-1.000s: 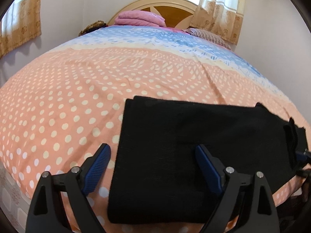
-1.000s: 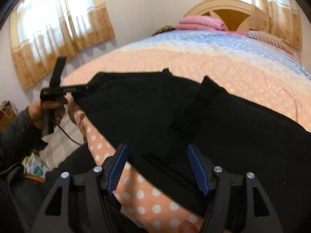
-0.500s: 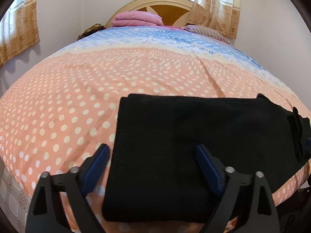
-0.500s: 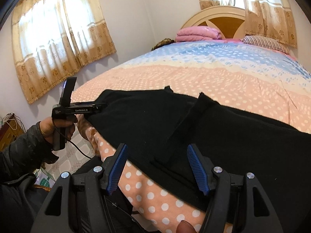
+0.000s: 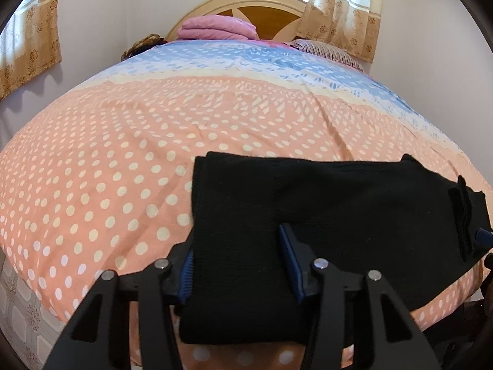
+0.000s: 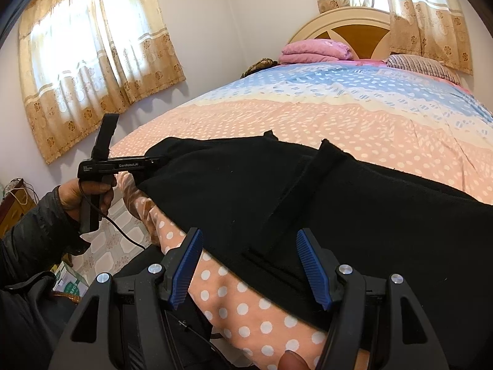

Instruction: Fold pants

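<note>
Black pants (image 5: 323,215) lie folded lengthwise along the near edge of the bed, and they also show in the right wrist view (image 6: 354,203). My left gripper (image 5: 237,262) is partly closed, and its jaws straddle the pants' left end with the fabric between the blue pads. From the right wrist view the left gripper (image 6: 154,162) reaches onto that same end. My right gripper (image 6: 251,265) is open over the pants' near edge at the other end, where a pocket flap (image 6: 311,178) stands up.
The bed (image 5: 123,160) has a peach polka-dot cover that turns blue toward the headboard. A pink folded blanket (image 5: 218,27) and a striped pillow (image 5: 326,51) lie at the head. Curtained windows, tiled floor (image 6: 104,246) and a box stand left of the bed.
My left gripper has moved forward onto the pants' left end and its jaws have narrowed around the fabric. My right gripper has stayed open, and its view has lifted slightly.
</note>
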The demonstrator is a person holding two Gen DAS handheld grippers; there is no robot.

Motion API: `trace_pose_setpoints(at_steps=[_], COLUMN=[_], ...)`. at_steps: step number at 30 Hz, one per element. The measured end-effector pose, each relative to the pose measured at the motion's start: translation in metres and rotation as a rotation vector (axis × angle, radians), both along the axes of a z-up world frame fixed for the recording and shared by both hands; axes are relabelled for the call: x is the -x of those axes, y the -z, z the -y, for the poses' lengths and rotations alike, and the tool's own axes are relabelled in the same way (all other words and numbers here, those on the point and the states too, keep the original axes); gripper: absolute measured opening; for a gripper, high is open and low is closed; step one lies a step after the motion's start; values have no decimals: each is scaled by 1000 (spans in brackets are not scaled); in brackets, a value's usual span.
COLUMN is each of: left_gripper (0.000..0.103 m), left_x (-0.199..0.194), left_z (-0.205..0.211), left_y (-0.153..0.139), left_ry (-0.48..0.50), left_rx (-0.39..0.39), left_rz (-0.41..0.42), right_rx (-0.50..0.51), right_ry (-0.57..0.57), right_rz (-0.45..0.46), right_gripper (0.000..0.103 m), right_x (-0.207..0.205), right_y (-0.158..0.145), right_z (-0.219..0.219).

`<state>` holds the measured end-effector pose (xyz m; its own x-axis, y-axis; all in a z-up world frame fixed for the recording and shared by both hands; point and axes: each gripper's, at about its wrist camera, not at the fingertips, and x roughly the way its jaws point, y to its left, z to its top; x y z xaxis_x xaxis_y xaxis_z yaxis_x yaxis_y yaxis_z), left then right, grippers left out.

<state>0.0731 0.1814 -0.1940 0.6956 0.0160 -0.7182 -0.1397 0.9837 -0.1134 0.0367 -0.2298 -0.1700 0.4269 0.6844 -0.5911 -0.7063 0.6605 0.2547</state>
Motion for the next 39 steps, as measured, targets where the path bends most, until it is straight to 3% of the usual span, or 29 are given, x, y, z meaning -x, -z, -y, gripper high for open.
trace_pose_setpoints(at_steps=[5,8,9,12,17,25,39], left_gripper=[58,41,30,24,23,23,23], left_x=[0,2,2,4,9,21,30], left_z=[-5,-4,-6,-10,-14,-3,67], left_y=[3,1,-1,-5,-17,-61,-130], left_ry=[-4,28,38,52,54,152,378], left_rx=[44,42,70,139,221,360,410], left_rz=[13,13,17,33,78,216,347], right_rx=[0,-2,-4,-8,-15,-30,-94], right_ry=[-3,-2,-2,0,7,25,157], right_rz=[4,4,6,10,17,38,31], right_gripper=[65,65,65,65,65,65,65], right_x=[2,3,4,4,2,2,5], right_y=[-1,-2,-3,-5,-6,-16,-44], right_z=[-1,-2,-1,1,5,15,82])
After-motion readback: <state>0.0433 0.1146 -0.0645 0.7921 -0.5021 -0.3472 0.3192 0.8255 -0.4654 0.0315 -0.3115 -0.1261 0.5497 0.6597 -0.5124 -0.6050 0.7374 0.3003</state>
